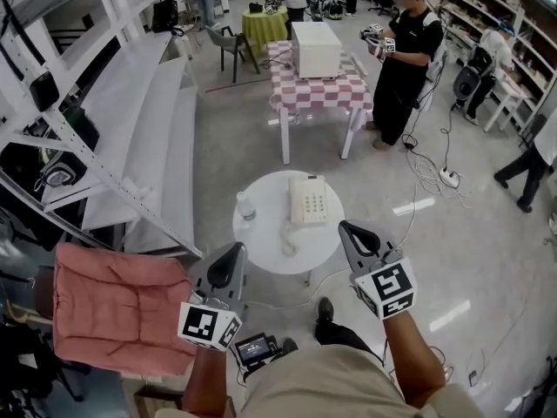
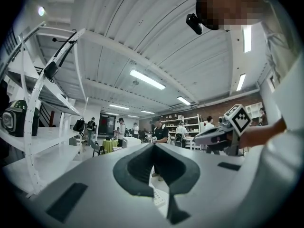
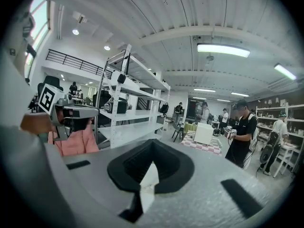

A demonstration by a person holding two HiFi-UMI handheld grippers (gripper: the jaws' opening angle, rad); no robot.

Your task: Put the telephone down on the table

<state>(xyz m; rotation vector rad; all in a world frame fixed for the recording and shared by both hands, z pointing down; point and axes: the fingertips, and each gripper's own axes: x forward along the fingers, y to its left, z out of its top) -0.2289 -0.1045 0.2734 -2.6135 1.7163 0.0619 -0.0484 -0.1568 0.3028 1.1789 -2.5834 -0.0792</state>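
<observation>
A white telephone (image 1: 308,200) with a keypad sits on the small round white table (image 1: 261,233), and its curled cord (image 1: 287,240) lies in front of it. Both grippers hover above the table's near edge and touch nothing. My left gripper (image 1: 233,252) is at the near left, its jaws closed together and empty. My right gripper (image 1: 346,227) is at the near right, also closed and empty. In the left gripper view the tips (image 2: 153,145) meet, and a sliver of the telephone (image 2: 159,198) shows below them. The right gripper view shows its tips (image 3: 152,142) meeting too.
A small clear bottle (image 1: 246,207) stands on the table's left side. White shelving (image 1: 130,129) runs along the left, with a pink cushion (image 1: 113,307) near me. Beyond is a checkered table (image 1: 318,90) with a white box, a standing person (image 1: 407,55), and floor cables (image 1: 431,177).
</observation>
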